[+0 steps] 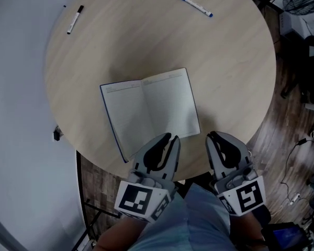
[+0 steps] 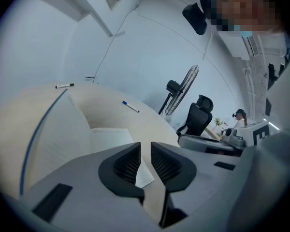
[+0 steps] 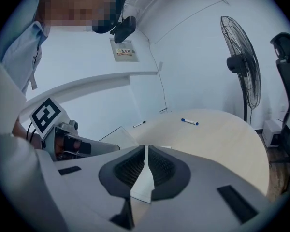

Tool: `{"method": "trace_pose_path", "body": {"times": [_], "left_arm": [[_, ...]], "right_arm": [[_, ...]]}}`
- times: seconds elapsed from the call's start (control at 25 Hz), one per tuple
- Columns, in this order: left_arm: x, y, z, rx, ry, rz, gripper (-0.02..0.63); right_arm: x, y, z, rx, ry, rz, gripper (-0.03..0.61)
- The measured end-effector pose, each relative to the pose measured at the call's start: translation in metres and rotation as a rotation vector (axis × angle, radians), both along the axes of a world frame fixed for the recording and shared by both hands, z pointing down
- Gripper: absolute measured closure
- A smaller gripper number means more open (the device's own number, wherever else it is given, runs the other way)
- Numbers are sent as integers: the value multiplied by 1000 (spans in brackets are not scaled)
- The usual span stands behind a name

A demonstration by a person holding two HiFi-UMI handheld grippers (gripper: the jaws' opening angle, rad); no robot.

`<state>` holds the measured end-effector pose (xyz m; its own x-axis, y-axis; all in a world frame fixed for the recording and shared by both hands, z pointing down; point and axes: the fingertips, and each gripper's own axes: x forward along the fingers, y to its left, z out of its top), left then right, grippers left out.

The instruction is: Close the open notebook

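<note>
The open notebook (image 1: pixel 149 110) lies flat in the middle of the round wooden table (image 1: pixel 235 72), blank lined pages up, dark blue cover edge showing. My left gripper (image 1: pixel 171 139) hovers at the book's near edge by the right page; in the left gripper view its jaws (image 2: pixel 145 151) stand a narrow gap apart with nothing pressed between them, and the page corner (image 2: pixel 106 138) shows beyond and beneath. My right gripper (image 1: pixel 211 136) is just right of the book's near right corner, off the paper. Its jaws (image 3: pixel 145 153) are shut, with nothing held.
A black marker (image 1: pixel 75 19) lies at the table's far left and a blue marker (image 1: pixel 194 4) at the far right. Beyond the table stand a fan (image 3: pixel 241 62) and an office chair (image 2: pixel 197 116). Cables lie on the wooden floor (image 1: pixel 295 150) to the right.
</note>
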<state>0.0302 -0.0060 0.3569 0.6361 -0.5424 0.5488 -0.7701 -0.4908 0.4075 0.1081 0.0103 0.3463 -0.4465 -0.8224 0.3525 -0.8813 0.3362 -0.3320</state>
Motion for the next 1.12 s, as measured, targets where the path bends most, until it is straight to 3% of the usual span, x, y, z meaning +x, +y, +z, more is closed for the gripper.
{"method": "trace_pose_path", "body": {"times": [0.16, 0.48, 0.64, 0.8, 1.12], "left_arm": [[-26, 7, -35, 61, 13, -82, 482], [-122, 17, -98, 188, -41, -337, 468], [-162, 19, -103, 201, -38, -441, 415], [-181, 14, -85, 155, 6, -449, 321], [-170, 5, -16, -6, 84, -351, 281]], "right_arm": [[-23, 1, -30, 47, 1, -75, 526], [-90, -7, -90, 153, 30, -259, 526], [-117, -16, -102, 176, 43, -338, 526], [-135, -29, -102, 168, 36, -340, 526], [-144, -40, -60, 64, 71, -313, 526]]}}
